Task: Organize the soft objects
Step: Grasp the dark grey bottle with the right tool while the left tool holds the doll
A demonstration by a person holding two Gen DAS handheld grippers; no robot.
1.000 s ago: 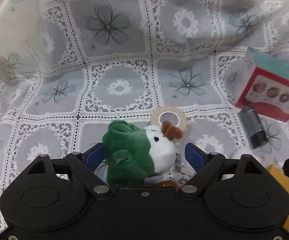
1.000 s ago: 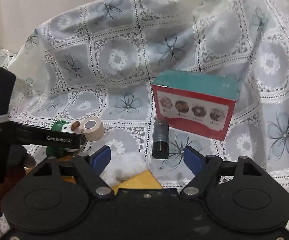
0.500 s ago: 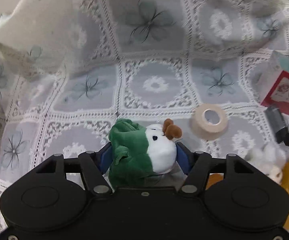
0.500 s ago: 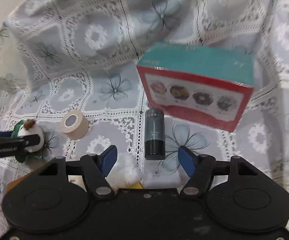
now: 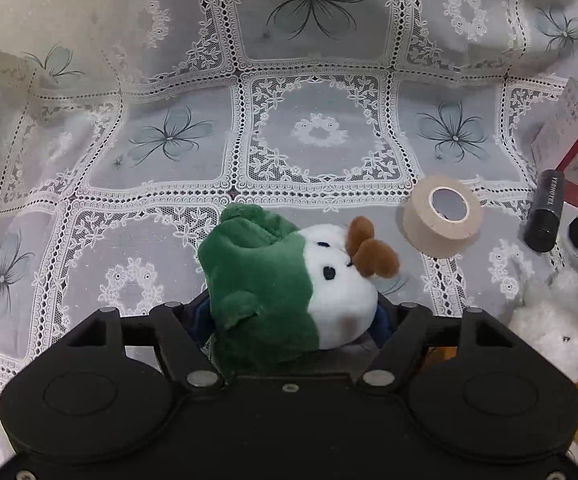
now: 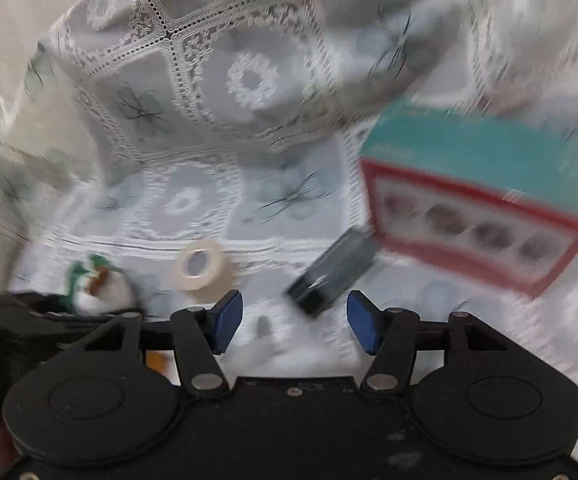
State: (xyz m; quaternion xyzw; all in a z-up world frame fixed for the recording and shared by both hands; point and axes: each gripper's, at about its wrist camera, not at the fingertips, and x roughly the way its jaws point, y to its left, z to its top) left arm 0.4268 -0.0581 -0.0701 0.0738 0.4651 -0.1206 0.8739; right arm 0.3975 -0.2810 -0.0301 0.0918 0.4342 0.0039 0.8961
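Green-and-white plush toy (image 5: 289, 280) with brown antlers and small dark eyes, sat between the blue pads of the left gripper (image 5: 289, 320), white face turned toward the tape side. Fluffy white plush (image 5: 553, 320) lay on the lace cloth well to its right, partly over something yellow, near the frame edge.

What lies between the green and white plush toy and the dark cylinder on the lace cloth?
The roll of beige tape lies between the plush toy and the dark cylinder, apart from both. Both wrist views show it.
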